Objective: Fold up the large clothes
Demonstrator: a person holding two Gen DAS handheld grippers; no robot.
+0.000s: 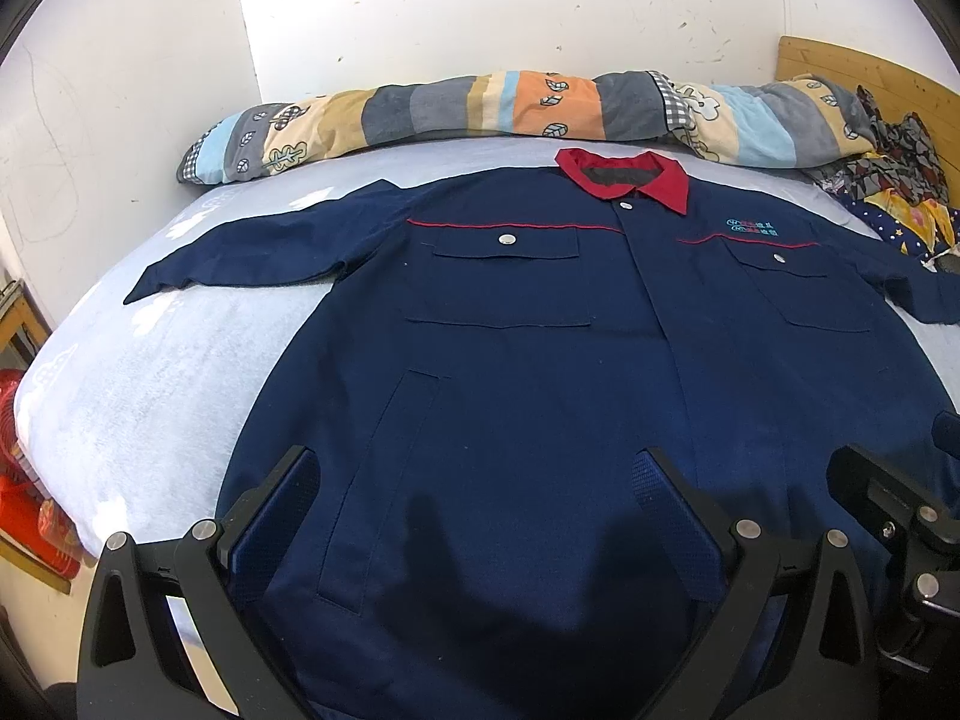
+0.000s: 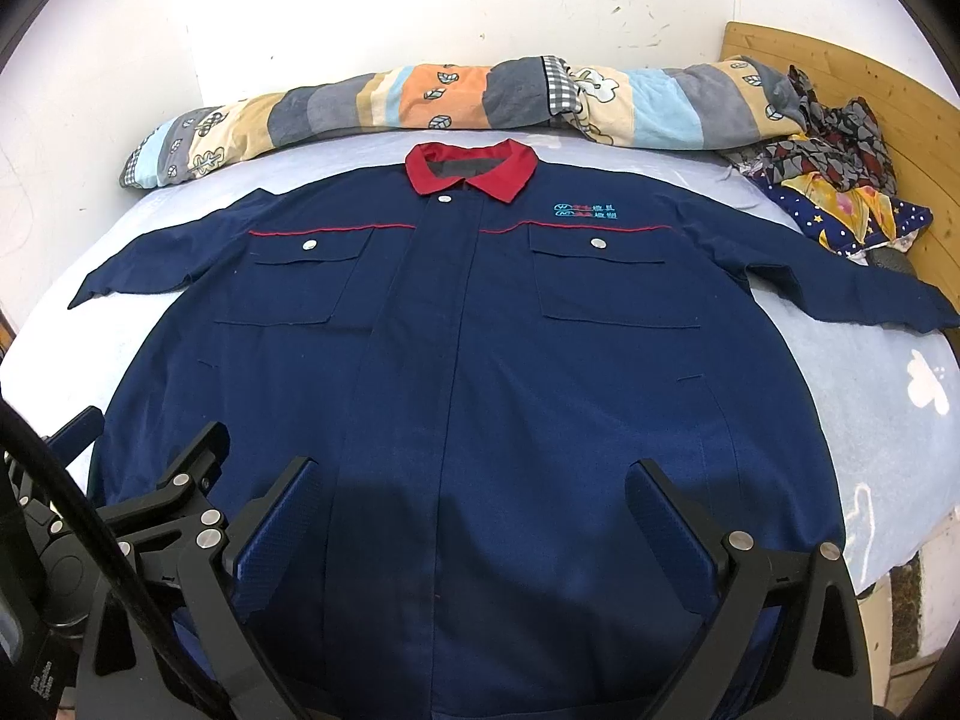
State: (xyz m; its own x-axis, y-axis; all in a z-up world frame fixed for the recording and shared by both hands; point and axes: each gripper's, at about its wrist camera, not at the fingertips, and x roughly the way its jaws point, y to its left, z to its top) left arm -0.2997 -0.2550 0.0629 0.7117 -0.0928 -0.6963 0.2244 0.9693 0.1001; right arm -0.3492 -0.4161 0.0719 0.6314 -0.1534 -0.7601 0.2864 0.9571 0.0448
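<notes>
A large navy work jacket point(image 1: 528, 324) point(image 2: 468, 348) with a red collar point(image 1: 624, 177) point(image 2: 471, 171) lies flat, front up, on a pale blue bed, both sleeves spread sideways. My left gripper point(image 1: 474, 480) hovers open over the hem on the jacket's left half, nothing between its fingers. My right gripper point(image 2: 474, 486) is open too, above the hem near the front placket. Each gripper shows at the edge of the other's view: the right gripper point(image 1: 900, 516) and the left gripper point(image 2: 156, 492).
A rolled patterned quilt point(image 1: 480, 111) point(image 2: 456, 99) lies along the wall behind the collar. Crumpled clothes point(image 2: 834, 180) pile up at the back right by a wooden headboard point(image 2: 888, 96). The bed sheet point(image 1: 138, 396) ends at the left, where red items point(image 1: 24, 510) stand.
</notes>
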